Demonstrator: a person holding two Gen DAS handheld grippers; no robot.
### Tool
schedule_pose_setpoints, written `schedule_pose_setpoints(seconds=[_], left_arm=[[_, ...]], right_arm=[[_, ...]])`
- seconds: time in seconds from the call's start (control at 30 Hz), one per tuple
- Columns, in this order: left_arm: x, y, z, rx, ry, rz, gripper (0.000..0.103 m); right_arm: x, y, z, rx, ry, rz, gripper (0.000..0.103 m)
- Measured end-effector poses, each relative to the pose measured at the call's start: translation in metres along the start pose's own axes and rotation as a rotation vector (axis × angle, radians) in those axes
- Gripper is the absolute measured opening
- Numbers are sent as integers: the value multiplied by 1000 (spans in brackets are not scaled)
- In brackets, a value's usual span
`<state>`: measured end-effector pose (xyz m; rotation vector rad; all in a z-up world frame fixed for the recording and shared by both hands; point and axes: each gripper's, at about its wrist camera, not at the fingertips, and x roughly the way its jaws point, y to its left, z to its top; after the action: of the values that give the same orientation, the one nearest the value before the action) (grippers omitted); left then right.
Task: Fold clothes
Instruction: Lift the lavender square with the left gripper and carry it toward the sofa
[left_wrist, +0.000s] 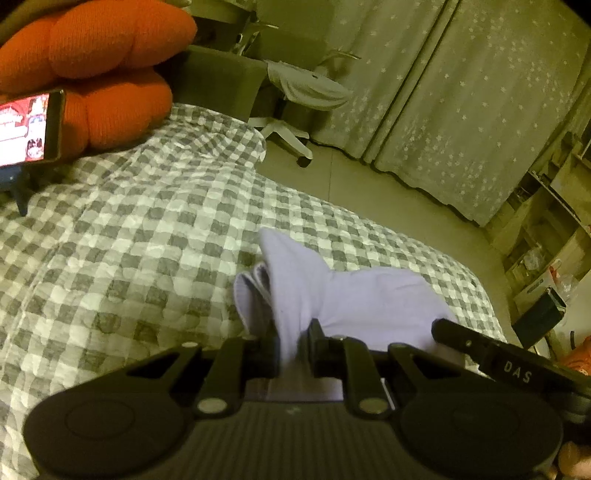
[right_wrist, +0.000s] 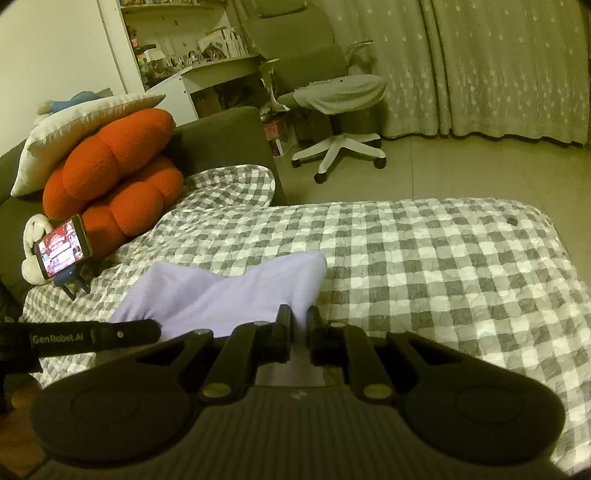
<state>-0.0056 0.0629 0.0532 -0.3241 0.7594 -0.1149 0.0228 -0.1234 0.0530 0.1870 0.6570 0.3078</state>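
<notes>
Both tools, left tool (left_wrist: 293, 341) and right tool (right_wrist: 299, 325), are clamped on the lavender garment (left_wrist: 332, 291); folding appears partly done, flattening on the bed (right_wrist: 443, 258) remains.

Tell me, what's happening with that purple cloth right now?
Left gripper and right gripper both shut on the cloth. Cloth bunched, held over the checked quilt. Phone stands far off; nothing in the way.

A pale lilac garment (right_wrist: 229, 291), bunched and partly folded, is held lifted just above the checked bedspread (right_wrist: 424, 266).
</notes>
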Motion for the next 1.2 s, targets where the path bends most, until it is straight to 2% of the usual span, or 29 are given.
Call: schedule_pose_setpoints(seconds=[0.67, 1.2], left_arm=[[-28, -11, -2, 71, -92, 48, 15], [-56, -2, -6, 76, -142, 108, 15]], right_arm=[[-13, 20, 4, -55, -47, -2, 11], [-21, 52, 5, -101, -82, -1, 11]])
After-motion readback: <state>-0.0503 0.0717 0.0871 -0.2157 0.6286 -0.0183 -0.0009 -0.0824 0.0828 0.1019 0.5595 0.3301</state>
